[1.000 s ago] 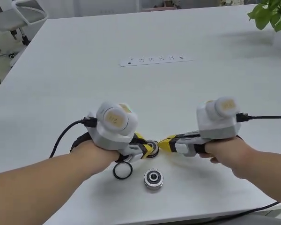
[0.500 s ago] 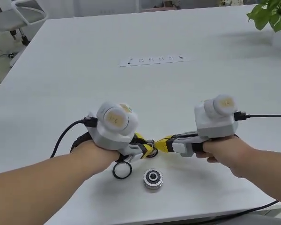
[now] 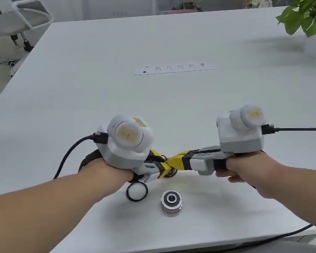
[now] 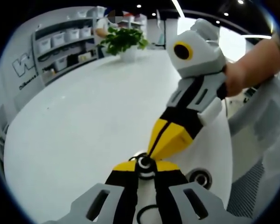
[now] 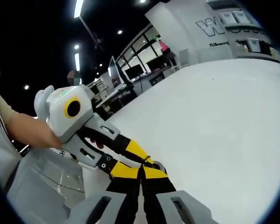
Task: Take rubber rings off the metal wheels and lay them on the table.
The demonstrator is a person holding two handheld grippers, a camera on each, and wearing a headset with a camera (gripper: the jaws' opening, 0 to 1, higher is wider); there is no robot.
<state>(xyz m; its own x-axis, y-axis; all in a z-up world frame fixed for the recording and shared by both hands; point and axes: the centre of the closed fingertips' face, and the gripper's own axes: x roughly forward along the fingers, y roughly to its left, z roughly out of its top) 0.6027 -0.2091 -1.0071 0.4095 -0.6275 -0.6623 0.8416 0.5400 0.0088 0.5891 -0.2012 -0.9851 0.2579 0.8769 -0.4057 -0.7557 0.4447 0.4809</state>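
L tongs (image 4: 144, 165) clamped on metal wheel (image 4: 144, 162); R tongs (image 5: 141, 171) together, tips at it; rubber ring (image 3: 137, 191) beside L tongs; wall writing (image 5: 210, 23) starts "W".

Bench (image 3: 95, 79): plain white, no pattern. Left hand-held gripper (image 4: 145, 167) and right hand-held gripper (image 5: 141, 171): pale grey bodies, black jaws with yellow tips. Loose rubber ring (image 3: 137, 191): black. Metal wheel (image 3: 171, 201): silver rim, dark centre. Second wheel (image 4: 143, 163) at the yellow tips: apparently silver and black, partly hidden. Power strip (image 3: 174, 67): white. Cable (image 3: 73, 153): black. Plant (image 3: 305, 16): green.
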